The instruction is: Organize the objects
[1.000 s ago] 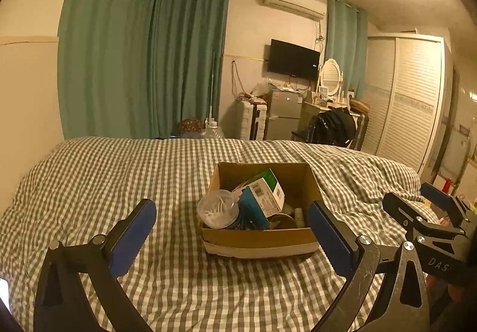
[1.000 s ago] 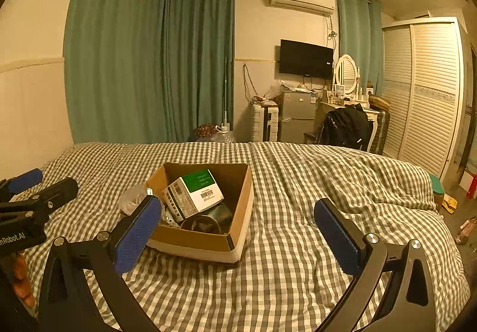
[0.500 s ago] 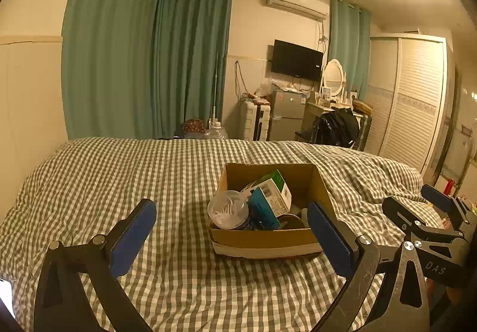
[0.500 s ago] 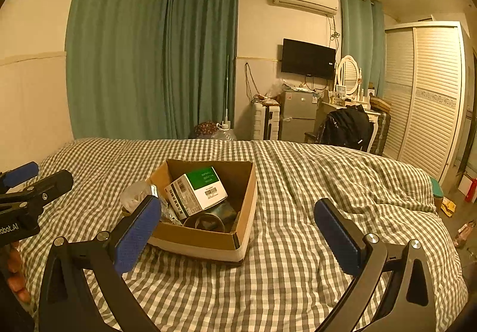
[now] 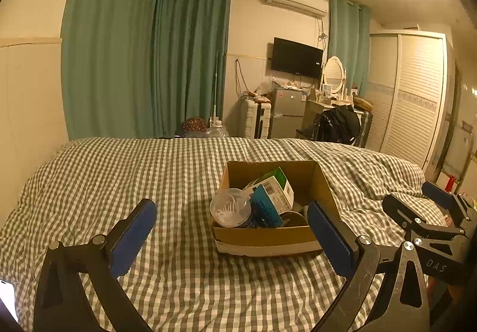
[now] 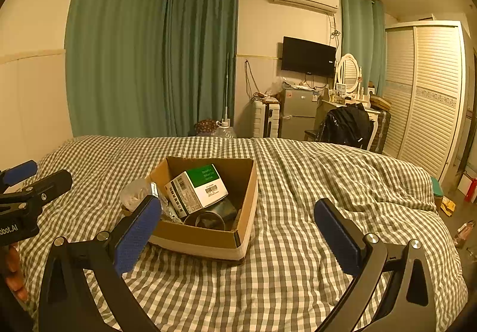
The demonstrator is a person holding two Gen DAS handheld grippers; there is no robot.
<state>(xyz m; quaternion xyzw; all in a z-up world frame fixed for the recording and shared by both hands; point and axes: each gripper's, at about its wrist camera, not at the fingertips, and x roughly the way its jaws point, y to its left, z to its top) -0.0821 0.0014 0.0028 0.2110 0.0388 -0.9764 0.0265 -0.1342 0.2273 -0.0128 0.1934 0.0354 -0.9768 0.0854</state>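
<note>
An open brown cardboard box (image 5: pixel 269 238) sits on the green-and-white checked bedspread (image 5: pixel 149 177), and everything small in view lies inside it: a white carton with a green top (image 6: pixel 198 189) propped at a slant, a blue packet (image 5: pixel 263 206) leaning against it, a clear round plastic tub of cotton swabs (image 5: pixel 229 206) at the box's left near corner, and a dark round tin (image 6: pixel 205 218) low on the floor of the box. The left gripper (image 5: pixel 235 235) hangs with its blue pads spread wide and nothing between them; the right gripper (image 6: pixel 235 227) is likewise wide apart and empty. The box lies ahead of both, right of centre for the left gripper and left of centre for the right one (so it sits roughly between the two hands). The carton's long axis runs diagonally, from the near left up toward the far right. Whether the box holds things gathered or things waiting to come out, this scene fits either; the tub's corner looks nearer the left gripper.
</note>
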